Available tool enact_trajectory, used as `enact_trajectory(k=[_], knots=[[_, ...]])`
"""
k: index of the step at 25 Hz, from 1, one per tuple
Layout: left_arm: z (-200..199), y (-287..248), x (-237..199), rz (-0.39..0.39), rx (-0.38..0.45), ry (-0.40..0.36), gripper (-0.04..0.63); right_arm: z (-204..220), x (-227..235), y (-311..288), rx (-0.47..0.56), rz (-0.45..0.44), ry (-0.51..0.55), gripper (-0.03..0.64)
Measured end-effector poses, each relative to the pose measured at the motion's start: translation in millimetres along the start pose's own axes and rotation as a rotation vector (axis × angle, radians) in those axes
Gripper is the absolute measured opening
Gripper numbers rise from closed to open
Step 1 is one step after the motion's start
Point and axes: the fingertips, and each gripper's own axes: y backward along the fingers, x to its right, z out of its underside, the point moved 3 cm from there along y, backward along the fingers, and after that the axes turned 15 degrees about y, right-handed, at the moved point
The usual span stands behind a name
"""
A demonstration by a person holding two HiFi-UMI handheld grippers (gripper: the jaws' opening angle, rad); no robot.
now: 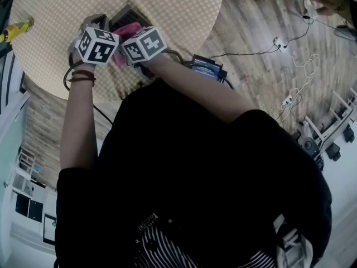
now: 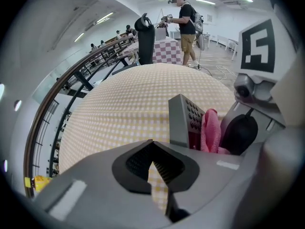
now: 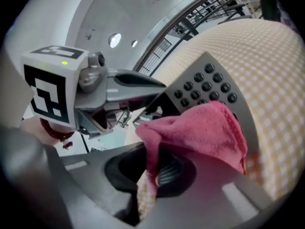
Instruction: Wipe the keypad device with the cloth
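The round table (image 1: 167, 4) in yellow check spreads ahead of both claws, above a wooden floor (image 1: 251, 38). A curved railing (image 2: 82, 74) runs beyond the left claw (image 2: 151, 151), and a person (image 2: 186, 20) stands far off (in a bright hall). The left claw's jaws are pressed together on nothing. Just ahead and right of it the grey keypad device (image 2: 183, 120) stands on edge. The right claw (image 3: 152, 173) pinches the pink cloth (image 3: 200, 128), which lies against the keys straight ahead of it.
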Motion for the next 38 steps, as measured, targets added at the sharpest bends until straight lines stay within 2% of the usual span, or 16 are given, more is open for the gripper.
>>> enact_trajectory(k=[3, 6, 11, 13, 16, 19, 22, 25, 29, 32, 34, 38], knots=[[0.1, 0.9, -0.8, -0.035, 0.020, -0.033, -0.002, 22.6, 8.2, -1.8, -0.061, 0.045, -0.063, 0.034], [-0.8, 0.3, -1.5, -0.053, 0.029, -0.018, -0.002, 37.7, 15.8, -1.6, -0.105, 0.060, -0.092, 0.034], [-7.3, -3.7, -0.4, -0.065, 0.034, -0.052, -0.002, 38.3, 17.7, 2.4, -0.126, 0.086, -0.077, 0.034], [-13.1, -0.5, -3.7, -0.065, 0.080, -0.030, 0.000, 34.7, 13.1, 3.9, -0.114, 0.101, -0.065, 0.034], [-19.9, 20.1, -17.1, -0.095, 0.231, 0.056, 0.000, 26.6, -2.4, 8.8, -0.085, 0.106, -0.009, 0.034], [-11.8, 52.8, -18.5, -0.092, 0.327, 0.128, 0.000, 19.9, -25.0, 21.2, -0.065, 0.104, 0.060, 0.034], [-9.9, 85.7, -16.3, -0.035, 0.423, 0.235, 0.000, 3.7, -37.8, 40.6, -0.041, 0.111, 0.103, 0.034], [-2.9, 127.0, -15.8, 0.025, 0.513, 0.369, 0.001, -16.2, -64.9, 58.0, -0.008, 0.111, 0.204, 0.034], [8.1, 183.7, -3.9, 0.095, 0.623, 0.497, 0.000, -31.8, -111.6, 82.0, 0.050, 0.135, 0.329, 0.034], [28.1, 226.2, 11.0, 0.104, 0.692, 0.596, 0.000, -21.1, -151.8, 90.5, 0.072, 0.178, 0.398, 0.032], [32.4, 230.6, 13.5, 0.085, 0.720, 0.638, 0.000, -19.9, -156.0, 88.8, 0.069, 0.201, 0.435, 0.032], [36.4, 217.1, 23.9, 0.095, 0.729, 0.656, 0.000, -19.5, -149.8, 87.1, 0.061, 0.228, 0.472, 0.031]])
